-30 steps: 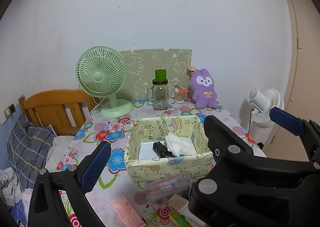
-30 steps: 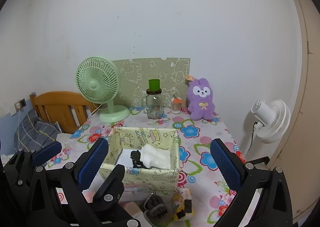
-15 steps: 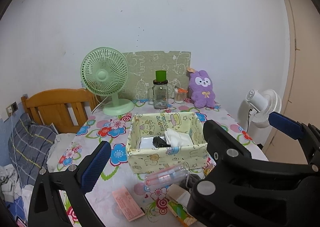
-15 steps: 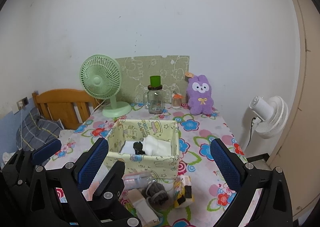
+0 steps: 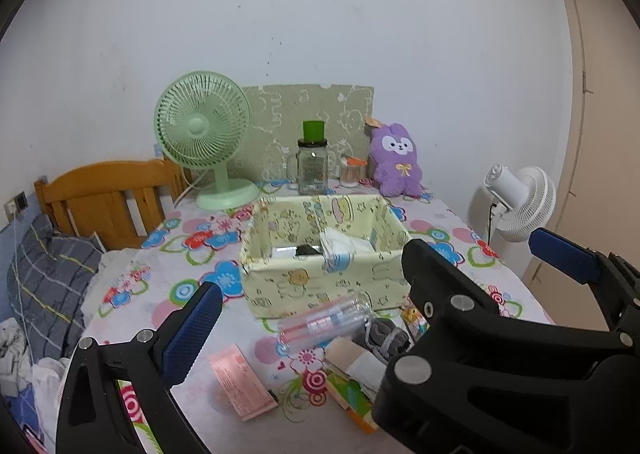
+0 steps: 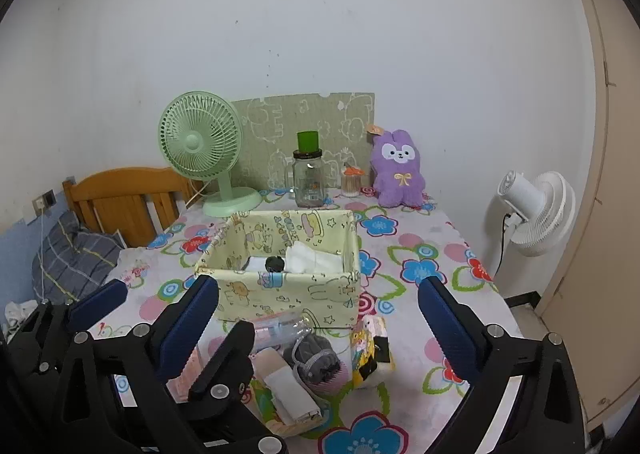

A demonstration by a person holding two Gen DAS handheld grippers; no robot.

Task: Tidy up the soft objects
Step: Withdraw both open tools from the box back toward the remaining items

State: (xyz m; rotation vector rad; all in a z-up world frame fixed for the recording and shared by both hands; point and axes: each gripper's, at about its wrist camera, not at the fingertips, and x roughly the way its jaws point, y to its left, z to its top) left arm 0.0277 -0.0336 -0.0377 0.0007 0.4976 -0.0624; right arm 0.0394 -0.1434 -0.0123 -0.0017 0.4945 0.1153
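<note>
A pale yellow fabric box [image 5: 320, 282] [image 6: 280, 294] stands mid-table with a white folded cloth [image 6: 314, 260] and a small black thing [image 6: 275, 264] inside. In front of it lie a clear plastic tube [image 5: 324, 322], a grey rolled sock [image 6: 316, 360] [image 5: 382, 336], a beige and white folded cloth [image 6: 286, 384] and a small yellow plush toy [image 6: 370, 350]. A purple plush rabbit [image 6: 398, 170] sits at the table's back. My left gripper [image 5: 372, 294] is open and empty above the near pile. My right gripper [image 6: 320, 318] is open and empty above the same pile.
A green desk fan [image 6: 204, 150], a glass jar with a green cup on it [image 6: 307, 178] and a small cotton-swab jar [image 6: 351, 182] stand at the back. A pink card [image 5: 242, 384] lies near left. A wooden bed head [image 6: 124, 202] is left, a white floor fan [image 6: 536, 214] right.
Both grippers have drawn back and up from the box, so the box looks farther away and the pile of things in front of it has come into view. Both stay open.
</note>
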